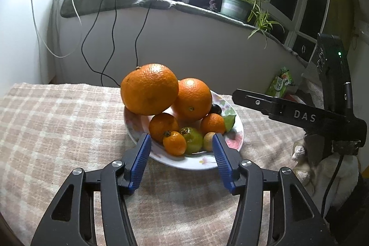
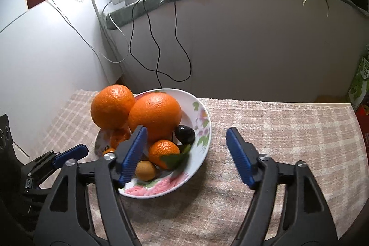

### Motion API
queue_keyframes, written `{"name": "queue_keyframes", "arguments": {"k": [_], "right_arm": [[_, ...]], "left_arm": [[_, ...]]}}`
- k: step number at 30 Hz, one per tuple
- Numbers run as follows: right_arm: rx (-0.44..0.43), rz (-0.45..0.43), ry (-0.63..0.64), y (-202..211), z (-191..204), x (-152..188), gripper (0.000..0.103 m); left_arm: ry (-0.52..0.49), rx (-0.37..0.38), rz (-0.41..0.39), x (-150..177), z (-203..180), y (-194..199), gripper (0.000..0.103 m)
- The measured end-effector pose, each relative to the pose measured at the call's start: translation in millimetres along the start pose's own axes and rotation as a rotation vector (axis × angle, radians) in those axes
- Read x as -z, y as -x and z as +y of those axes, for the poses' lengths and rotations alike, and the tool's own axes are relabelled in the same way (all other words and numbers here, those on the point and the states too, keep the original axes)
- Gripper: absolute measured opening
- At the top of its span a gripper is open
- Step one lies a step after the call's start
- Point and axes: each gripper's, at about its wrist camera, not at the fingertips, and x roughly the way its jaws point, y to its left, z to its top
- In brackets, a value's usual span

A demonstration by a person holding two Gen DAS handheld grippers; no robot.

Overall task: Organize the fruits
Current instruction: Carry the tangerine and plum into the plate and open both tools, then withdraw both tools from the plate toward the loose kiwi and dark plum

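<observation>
Fruit is all piled on the floral plate [image 1: 233, 142], which sits on the desk's checked cloth [image 1: 57, 126].

Two big oranges on top: the larger orange [image 1: 149, 88] leans against the second orange [image 1: 192, 99], both resting on smaller fruit. Below them: two mandarins [image 1: 163, 126], a small persimmon [image 1: 174, 143], a green-yellow fruit [image 1: 192, 138], a small tan fruit [image 2: 145, 170], a dark plum [image 2: 184, 134] at the back, and a green leaf [image 1: 229, 121].

Left gripper [image 1: 182, 142]: jaws apart, nothing pinched. Blue pads [image 1: 140, 160] straddle the near rim of the plate, with persimmon and green fruit seen between the tips; no contact visible.

Right gripper [image 2: 186, 140]: jaws wide, holding nothing. Its left pad [image 2: 133, 153] overlaps the plate in front of the second orange; can't tell if it touches. The other pad hangs over bare cloth beside the plate.

Background: potted spider plant [image 1: 237, 1] on the sill, cables [image 1: 110, 38] hanging down the wall.
</observation>
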Motion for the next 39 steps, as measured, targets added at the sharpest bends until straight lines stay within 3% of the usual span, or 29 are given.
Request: {"name": "queue_keyframes", "arguments": {"k": [2, 6, 21, 29, 39], "right_arm": [[0.001, -0.013, -0.016, 7.1, -1.2, 0.7, 0.083], [-0.013, -0.032, -0.064, 21.5, -4.7, 3.3, 0.089], [-0.008, -0.068, -0.050, 70.0, 6.1, 21.3, 0.093], [-0.037, -0.080, -0.043, 82.1, 17.1, 28.6, 0.099], [-0.076, -0.066, 0.007, 79.9, 42.5, 37.0, 0.099]], "left_arm": [[-0.012, 0.000, -0.006, -0.4, -2.3, 5.7, 0.061], [-0.016, -0.008, -0.019, 0.4, -6.2, 16.3, 0.061], [-0.062, -0.074, -0.045, 13.5, -20.4, 58.9, 0.061], [-0.095, -0.108, -0.079, 16.0, -25.9, 82.6, 0.061], [-0.098, -0.128, -0.091, 20.4, -13.0, 94.5, 0.061]]}}
